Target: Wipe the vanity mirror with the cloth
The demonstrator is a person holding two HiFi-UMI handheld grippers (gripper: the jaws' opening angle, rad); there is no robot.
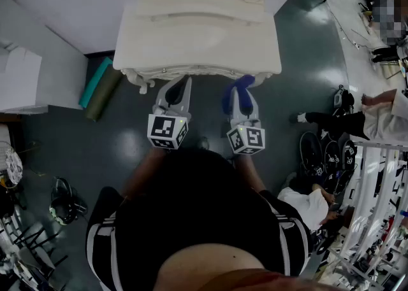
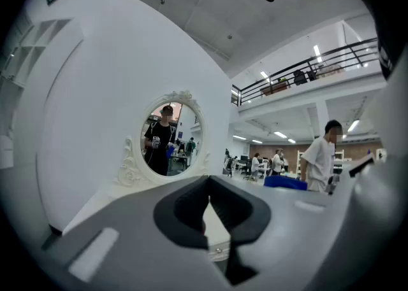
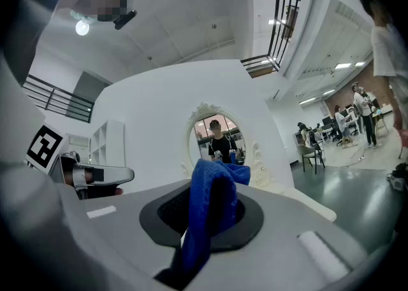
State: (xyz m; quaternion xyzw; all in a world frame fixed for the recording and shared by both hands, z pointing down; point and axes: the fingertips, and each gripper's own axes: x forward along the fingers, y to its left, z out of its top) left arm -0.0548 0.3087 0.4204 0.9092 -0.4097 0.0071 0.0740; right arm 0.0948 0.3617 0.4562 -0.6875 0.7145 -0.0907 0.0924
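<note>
On my left, the left hand-held gripper hangs at the front edge of the white vanity surface, its jaws closed together with nothing between them. Beside it, the right hand-held gripper is clamped on the blue cloth, which pokes past its tips. The oval vanity mirror stands at the back of the surface, apart from the cloth.

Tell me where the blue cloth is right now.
The blue woven cloth is clamped in the right tool, centre-right in the head view, at the white vanity table's front edge.
</note>
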